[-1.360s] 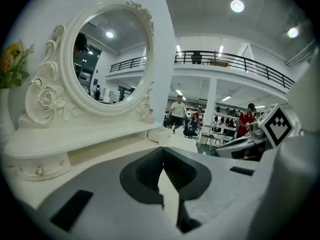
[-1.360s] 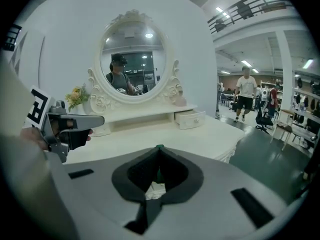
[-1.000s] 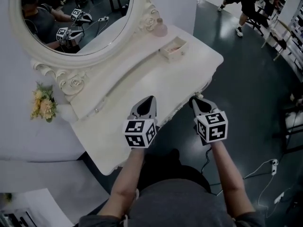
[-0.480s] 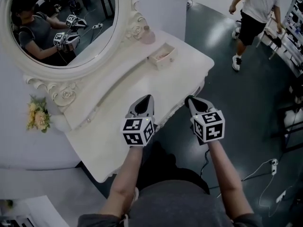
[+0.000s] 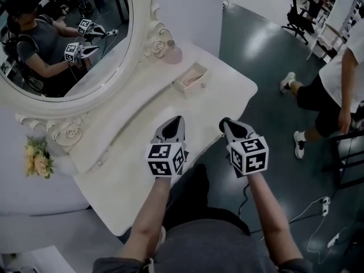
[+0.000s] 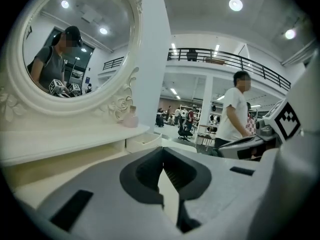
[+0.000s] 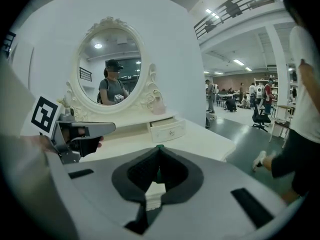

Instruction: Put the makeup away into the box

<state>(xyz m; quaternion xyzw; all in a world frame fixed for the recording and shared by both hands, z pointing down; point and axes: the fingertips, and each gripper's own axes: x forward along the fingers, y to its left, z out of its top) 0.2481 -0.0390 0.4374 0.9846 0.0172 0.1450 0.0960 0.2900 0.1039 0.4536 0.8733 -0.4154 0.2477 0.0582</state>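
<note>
the left tool (image 5: 178,120) is clenched on nothing, its jaws meeting at the tips, and it hangs over the near part of the white bench (image 5: 125,152). the right tool (image 5: 225,121), just to its right, is likewise clenched and empty, its tips at the bench's front edge. ahead of both tools and well apart from them sits a small white box (image 5: 186,86), shaped like a little open-topped drawer; whether anything lies inside it i cannot tell. just beyond the box, against the carved frame of the oval mirror (image 5: 68,38), stands a small pink bottle (image 5: 173,54), the only makeup i can make out. it looks like glass: stiff, smooth, probably slippery and breakable, light but easy to tip on its small base. i judge the best hold is across the body, low and below the neck, not on the cap, with a tool opened first and closed gently. the box seems light and may slide, so the other tool could steady its wall. flowers (image 5: 37,159) lie far to the left tool's left, and a person (image 5: 341,90) walks far off to the right tool's right.
</note>
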